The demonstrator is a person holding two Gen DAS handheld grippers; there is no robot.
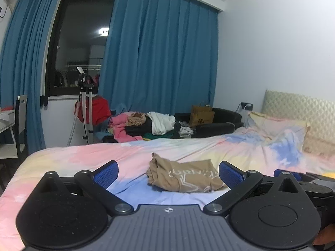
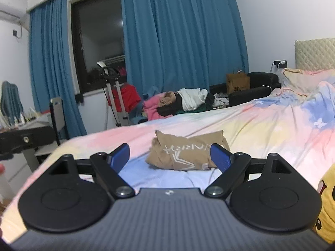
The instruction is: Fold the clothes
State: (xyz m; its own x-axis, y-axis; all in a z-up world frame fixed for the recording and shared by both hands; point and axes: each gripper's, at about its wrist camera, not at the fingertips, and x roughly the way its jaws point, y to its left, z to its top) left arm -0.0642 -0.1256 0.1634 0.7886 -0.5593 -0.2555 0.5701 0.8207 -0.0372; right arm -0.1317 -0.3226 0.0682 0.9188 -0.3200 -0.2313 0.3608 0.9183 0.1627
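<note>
A tan garment with white lettering lies bunched in a rough folded bundle on the pastel bedspread. My left gripper is open just short of it, blue pads wide apart with nothing between them. In the right wrist view the same tan garment lies ahead on the bedspread, and my right gripper is open too, its right pad overlapping the bundle's near right end in the image. Part of the right gripper shows at the left view's right edge.
A pile of unfolded clothes in pink, white, black and green lies beyond the bed's far side, beside a black sofa holding a paper bag. Pillows sit at the headboard. A desk and chair stand left. A yellow cushion lies near right.
</note>
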